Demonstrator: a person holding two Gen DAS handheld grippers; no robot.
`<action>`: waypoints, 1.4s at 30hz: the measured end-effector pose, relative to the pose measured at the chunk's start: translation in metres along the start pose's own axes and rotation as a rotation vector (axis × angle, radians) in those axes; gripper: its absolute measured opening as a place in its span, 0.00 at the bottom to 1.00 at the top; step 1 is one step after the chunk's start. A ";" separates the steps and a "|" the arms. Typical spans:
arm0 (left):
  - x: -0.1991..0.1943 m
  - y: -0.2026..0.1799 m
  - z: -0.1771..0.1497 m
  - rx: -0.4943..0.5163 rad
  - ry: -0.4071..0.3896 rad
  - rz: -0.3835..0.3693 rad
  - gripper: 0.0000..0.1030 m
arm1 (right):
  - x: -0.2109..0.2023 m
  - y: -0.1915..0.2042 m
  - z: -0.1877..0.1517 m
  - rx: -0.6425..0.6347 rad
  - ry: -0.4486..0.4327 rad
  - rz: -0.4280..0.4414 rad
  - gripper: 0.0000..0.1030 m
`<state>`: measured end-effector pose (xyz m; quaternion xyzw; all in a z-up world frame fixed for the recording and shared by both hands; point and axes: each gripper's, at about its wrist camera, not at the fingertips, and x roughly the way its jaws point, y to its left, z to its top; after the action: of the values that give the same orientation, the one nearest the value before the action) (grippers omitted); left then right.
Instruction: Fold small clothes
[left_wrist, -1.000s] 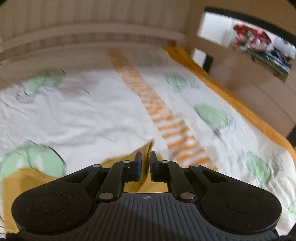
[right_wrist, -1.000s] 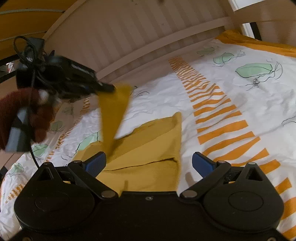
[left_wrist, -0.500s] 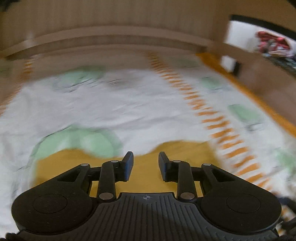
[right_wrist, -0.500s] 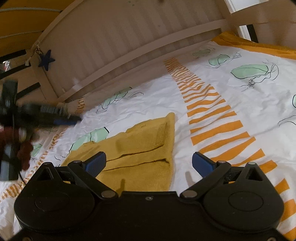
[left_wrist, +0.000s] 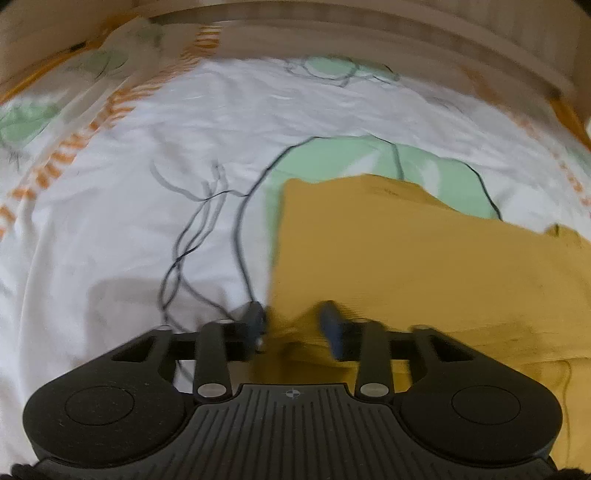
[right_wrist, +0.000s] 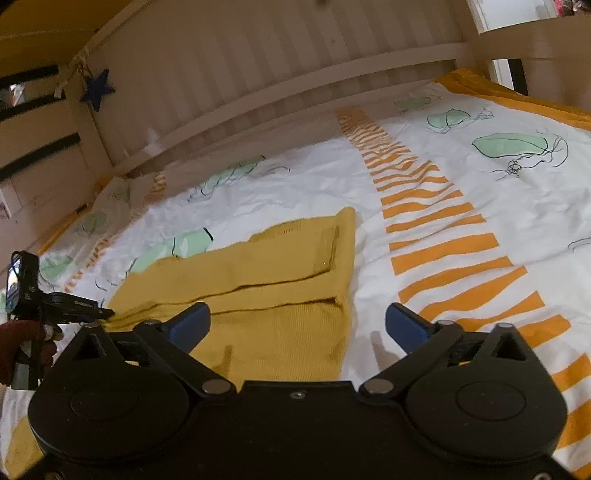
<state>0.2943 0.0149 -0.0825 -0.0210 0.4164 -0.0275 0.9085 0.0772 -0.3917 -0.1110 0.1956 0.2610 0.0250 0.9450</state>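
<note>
A yellow garment (right_wrist: 280, 280) lies partly folded on the bed (right_wrist: 480, 206), on a white sheet with orange stripes and green leaf prints, left of the stripe band. The left claw (left_wrist: 293, 326) sits low at the garment's near-left edge, fingers apart with cloth bunched between them; whether they touch it is blurred. The right claw (right_wrist: 297, 323) hovers wide apart over the garment's near part, holding nothing.
</note>
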 end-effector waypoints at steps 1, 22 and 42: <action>-0.002 0.008 -0.002 -0.024 -0.005 -0.023 0.42 | 0.000 0.002 0.000 -0.007 0.002 -0.006 1.00; 0.001 0.027 -0.018 -0.045 -0.084 -0.130 0.45 | 0.142 -0.014 0.057 -0.078 0.143 -0.304 1.00; -0.064 0.037 -0.032 0.038 -0.019 -0.113 0.46 | 0.040 -0.017 0.048 0.048 0.081 -0.186 1.00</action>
<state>0.2294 0.0557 -0.0570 -0.0276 0.4056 -0.0865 0.9096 0.1353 -0.4190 -0.0992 0.1921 0.3167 -0.0613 0.9269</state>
